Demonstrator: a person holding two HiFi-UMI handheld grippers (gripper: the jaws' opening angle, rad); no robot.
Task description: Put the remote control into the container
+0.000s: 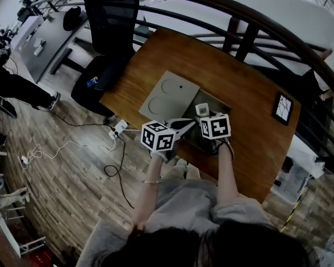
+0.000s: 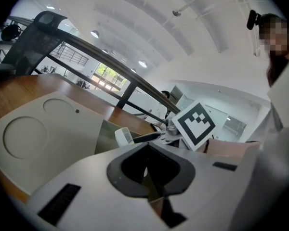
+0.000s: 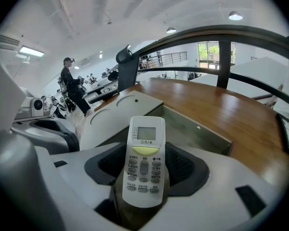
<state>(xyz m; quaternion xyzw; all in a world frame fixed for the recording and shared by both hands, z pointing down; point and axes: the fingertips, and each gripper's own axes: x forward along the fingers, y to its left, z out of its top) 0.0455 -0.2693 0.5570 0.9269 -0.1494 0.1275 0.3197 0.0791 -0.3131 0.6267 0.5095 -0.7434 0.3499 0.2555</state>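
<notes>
Remote control (image 3: pixel 143 162), screen end pointing far, sits clenched in the right gripper (image 3: pixel 144 172) at the open container's (image 3: pixel 198 129) near edge, apparently poised for lowering in, while the left gripper (image 2: pixel 147 170), jaws closed on nothing, idles just left.

The remote control (image 3: pixel 143 160) is smooth white plastic. The table (image 3: pixel 233 112) is glossy varnished wood. The container (image 3: pixel 195 129) walls look matt grey.
</notes>
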